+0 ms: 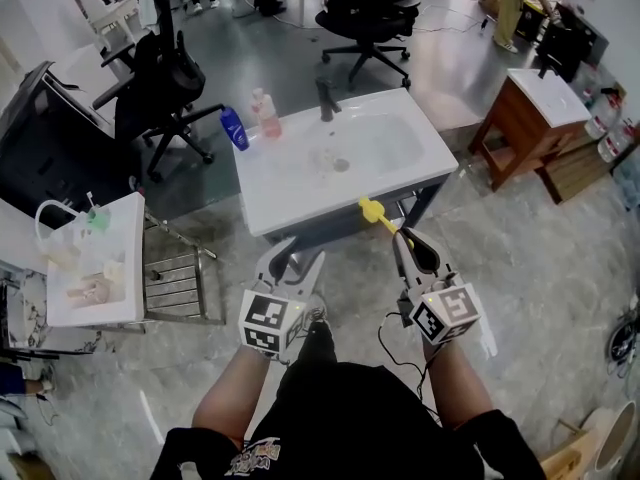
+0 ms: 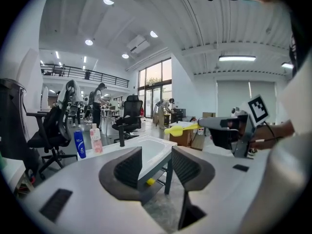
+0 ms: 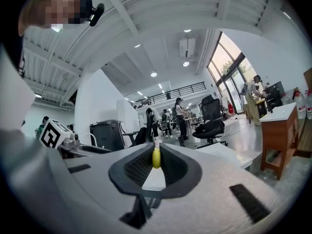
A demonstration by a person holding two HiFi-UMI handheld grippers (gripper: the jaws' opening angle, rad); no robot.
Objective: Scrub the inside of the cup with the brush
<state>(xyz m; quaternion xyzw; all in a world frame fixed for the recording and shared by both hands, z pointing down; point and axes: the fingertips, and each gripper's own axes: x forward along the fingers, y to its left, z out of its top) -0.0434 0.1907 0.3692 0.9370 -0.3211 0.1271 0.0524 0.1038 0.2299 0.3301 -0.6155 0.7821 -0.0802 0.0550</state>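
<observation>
- So, R gripper (image 1: 405,240) is clamped on the brush (image 1: 373,212). In its own view the jaws pinch the yellow handle w/ no gap either side.
- L gripper (image 1: 298,260) is released: jaws well apart, nothing btwn them, only floor and the sink (image 1: 300,211) beyond.
- Key relation: we see no cup in any view. It's not in the basin, not on the rim, not in either gripper, so we can't say which way it lies from the grippers.
- Brush long axis runs fwd and a bit left from R gripper. Its yellow end lies by the sink's front rim in head view, and it looks roughly level in L gripper view.
- Sink is straight ahead of both grippers, near. L gripper faces the front-left part, R gripper the front-right part.
- Our guess: the free L gripper is the one to fetch and steady a cup, since R is taken up w/ the brush. Scrubbing not yet started.
- Counts: brush x1; cup x0 seen; grippers x2; sink x1; tap (image 1: 326,98) x1 at back rim.
- Bottles x2: blue bottle (image 1: 233,128) and pink bottle (image 1: 265,115), just beside each other at the back-left corner.
- Small yellow thing under the sink in L gripper view, too small to ID.
</observation>
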